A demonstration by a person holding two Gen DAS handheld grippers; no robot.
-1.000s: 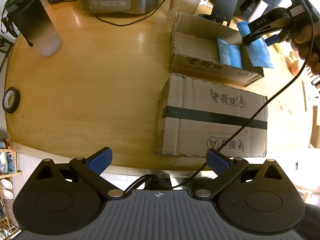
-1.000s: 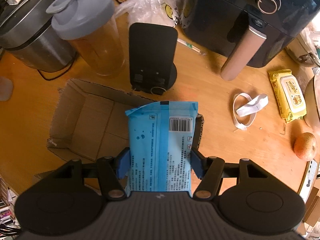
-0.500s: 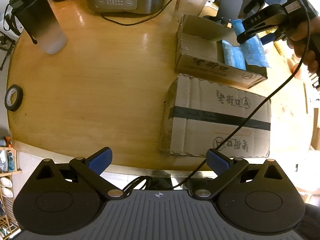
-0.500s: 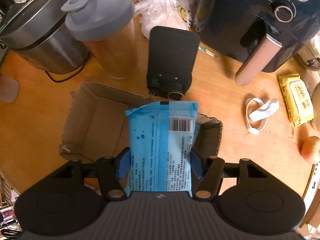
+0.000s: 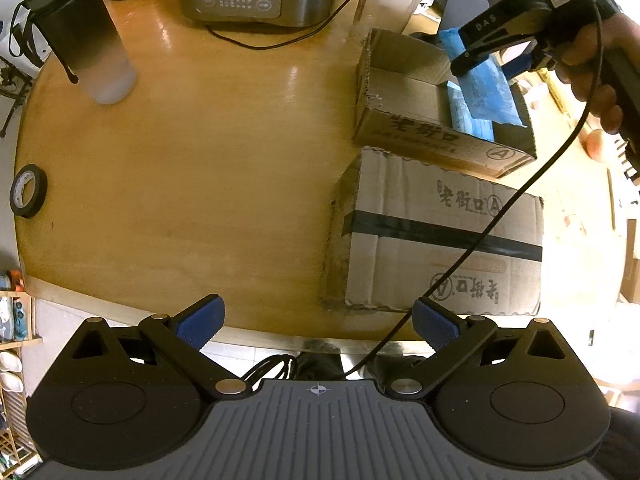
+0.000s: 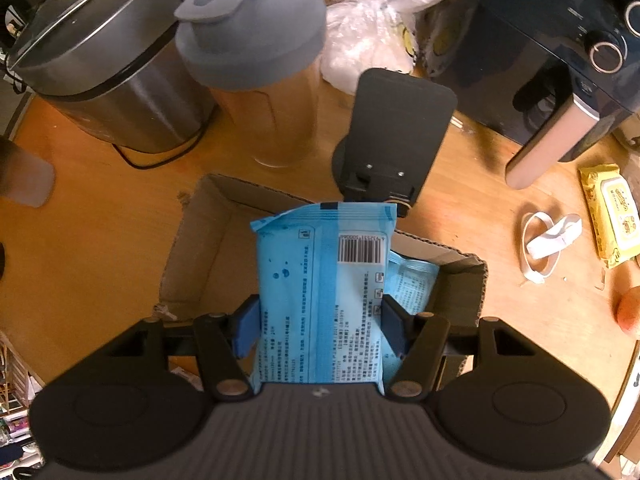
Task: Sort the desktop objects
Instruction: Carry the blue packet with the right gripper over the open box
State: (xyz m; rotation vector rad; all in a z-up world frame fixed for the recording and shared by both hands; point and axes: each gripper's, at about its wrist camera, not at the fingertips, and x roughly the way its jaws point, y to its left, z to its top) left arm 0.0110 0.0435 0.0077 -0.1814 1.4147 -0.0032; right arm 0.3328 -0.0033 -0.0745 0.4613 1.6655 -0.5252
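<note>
On our left, the black tape roll [image 5: 28, 195] and the dark shaker bottle [image 5: 86, 46] sit where they did a second ago, and our left gripper [image 5: 318, 322] has not stirred: it hangs over the near edge of the wooden table [image 5: 208, 152] with its blue pads spread wide and nothing between them. Moving right, the sealed carton [image 5: 440, 240] with the black tape band lies just in front of the open cardboard box [image 5: 404, 92], the two touching or very nearly so. What has changed is farther right: our right gripper [image 6: 320, 320], its jaws closed snugly on the blue wipes pack [image 6: 324, 280], has drifted across the table over the last second, so that the pack, which earlier hung over the box's right end, now stands above its middle part, with the black phone stand [image 6: 396, 136] and the grey-lidded shaker [image 6: 256, 60] looming closer behind. A second blue pack [image 6: 412, 280] already lies inside the box at its right, just beside the one we hold. We judge the carry is nearly done: the pack is over its container but not yet let go, so lowering and opening the jaws remains. Further right, the white strap [image 6: 548, 240], the yellow wipes pack [image 6: 612, 208] and an orange fruit [image 6: 628, 308] are unsorted on the table.
</note>
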